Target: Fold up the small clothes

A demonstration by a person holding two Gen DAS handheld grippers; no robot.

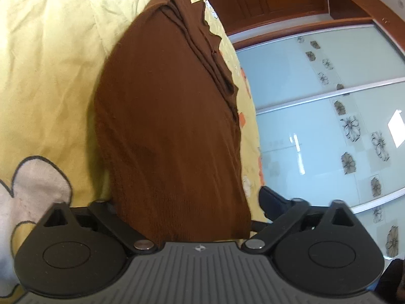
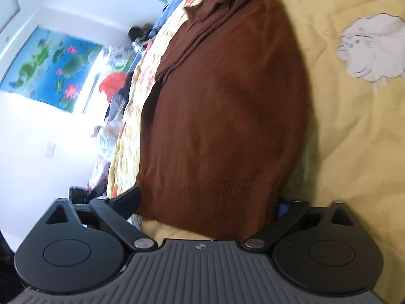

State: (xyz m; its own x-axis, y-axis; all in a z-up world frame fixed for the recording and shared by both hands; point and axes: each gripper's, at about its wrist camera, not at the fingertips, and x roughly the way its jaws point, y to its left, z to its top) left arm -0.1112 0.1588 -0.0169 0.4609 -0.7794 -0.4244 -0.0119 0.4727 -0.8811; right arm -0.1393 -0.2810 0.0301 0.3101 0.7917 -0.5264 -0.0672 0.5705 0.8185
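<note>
Both my left gripper (image 1: 187, 202) and right gripper (image 2: 210, 202) stood wide astride the brown sweater's (image 1: 167, 116) hem ends, pads not visibly pinching, garment flat along the yellow quilt's (image 1: 50, 76) edge; looked like pre-grasp for a fold, next needing both jaws clamped on the hem.

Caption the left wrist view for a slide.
Brown garment on a yellow quilt, its near edge between the jaws.

This is a bedroom in a home: a bed with a yellow cartoon quilt (image 1: 50, 76), a wardrobe with sliding glass doors (image 1: 316, 126), and a lotus poster (image 2: 50, 68) on the white wall.
</note>
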